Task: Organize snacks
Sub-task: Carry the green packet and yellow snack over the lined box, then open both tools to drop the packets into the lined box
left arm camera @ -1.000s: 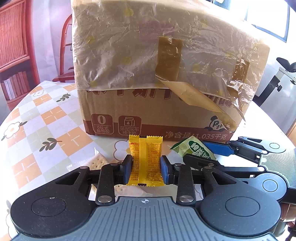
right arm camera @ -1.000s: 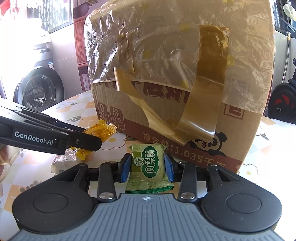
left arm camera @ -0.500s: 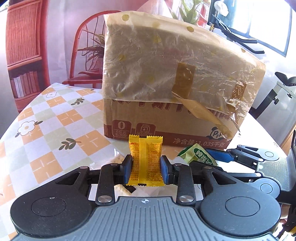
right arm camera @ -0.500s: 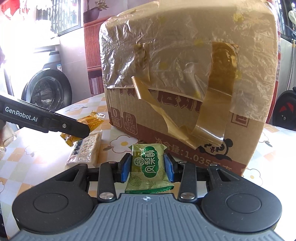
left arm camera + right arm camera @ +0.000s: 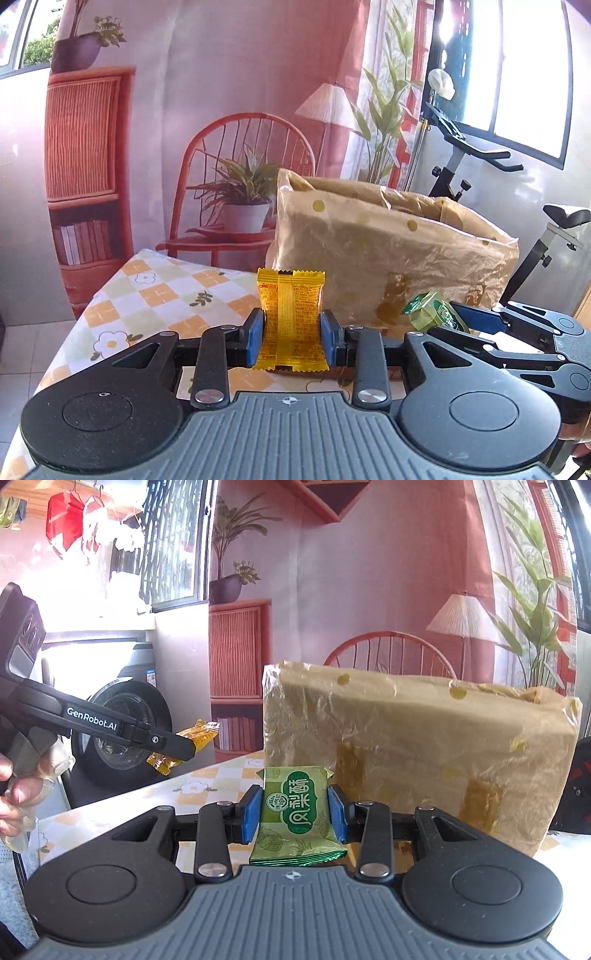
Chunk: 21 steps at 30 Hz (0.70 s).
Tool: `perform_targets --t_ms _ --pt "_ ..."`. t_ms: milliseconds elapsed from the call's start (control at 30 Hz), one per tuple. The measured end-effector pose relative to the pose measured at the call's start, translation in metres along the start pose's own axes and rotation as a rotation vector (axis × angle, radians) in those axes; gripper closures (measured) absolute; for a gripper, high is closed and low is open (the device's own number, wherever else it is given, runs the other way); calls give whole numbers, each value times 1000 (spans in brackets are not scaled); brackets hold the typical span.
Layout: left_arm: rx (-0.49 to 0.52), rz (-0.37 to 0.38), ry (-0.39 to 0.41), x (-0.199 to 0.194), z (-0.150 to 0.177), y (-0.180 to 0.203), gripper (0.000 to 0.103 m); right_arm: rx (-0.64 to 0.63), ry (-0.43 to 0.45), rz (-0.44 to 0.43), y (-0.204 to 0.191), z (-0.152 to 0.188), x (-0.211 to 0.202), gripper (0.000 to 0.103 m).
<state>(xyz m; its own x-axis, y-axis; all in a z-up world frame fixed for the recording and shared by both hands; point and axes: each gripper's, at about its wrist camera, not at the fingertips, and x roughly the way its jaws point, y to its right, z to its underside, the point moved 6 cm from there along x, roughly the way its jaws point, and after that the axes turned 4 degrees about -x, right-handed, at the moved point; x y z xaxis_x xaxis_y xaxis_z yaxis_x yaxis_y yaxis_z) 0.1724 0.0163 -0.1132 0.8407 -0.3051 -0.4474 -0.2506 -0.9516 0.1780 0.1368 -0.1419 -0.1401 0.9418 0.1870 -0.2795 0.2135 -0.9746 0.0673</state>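
My left gripper (image 5: 291,334) is shut on a yellow snack packet (image 5: 291,317), held upright between its blue pads. My right gripper (image 5: 295,814) is shut on a green snack packet (image 5: 298,812), also upright. Both hang in the air in front of a plastic-wrapped cardboard box (image 5: 391,258), whose open top rim shows in the left wrist view. The box (image 5: 417,753) fills the right half of the right wrist view. The right gripper with the green packet (image 5: 436,315) appears at the right of the left wrist view. The left gripper with the yellow packet (image 5: 184,746) appears at the left of the right wrist view.
The box stands on a table with a checked flower-print cloth (image 5: 147,295). A person's hand (image 5: 18,786) holds the left gripper's handle. Behind the table are a red chair with a potted plant (image 5: 243,199), a washing machine (image 5: 122,720) and an exercise bike (image 5: 480,155).
Both grippers have risen with their packets, so the box has dropped lower in view and its top rim now shows. The cracker packet on the table has gone out of sight.
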Motion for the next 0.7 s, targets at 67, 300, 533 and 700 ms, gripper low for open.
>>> perform_targets --t_ms 67,300,533,700 --pt "8 16 45 -3 -20 5 68 12 52 3 3 -20 -3 63" --pt "65 102 137 8 -75 42 68 65 122 75 37 -78 2 63" --pt "107 91 99 75 -107 78 68 45 30 188 73 -91 39 63" --pt "155 93 21 112 -106 77 66 87 -34 211 88 -83 66 62"
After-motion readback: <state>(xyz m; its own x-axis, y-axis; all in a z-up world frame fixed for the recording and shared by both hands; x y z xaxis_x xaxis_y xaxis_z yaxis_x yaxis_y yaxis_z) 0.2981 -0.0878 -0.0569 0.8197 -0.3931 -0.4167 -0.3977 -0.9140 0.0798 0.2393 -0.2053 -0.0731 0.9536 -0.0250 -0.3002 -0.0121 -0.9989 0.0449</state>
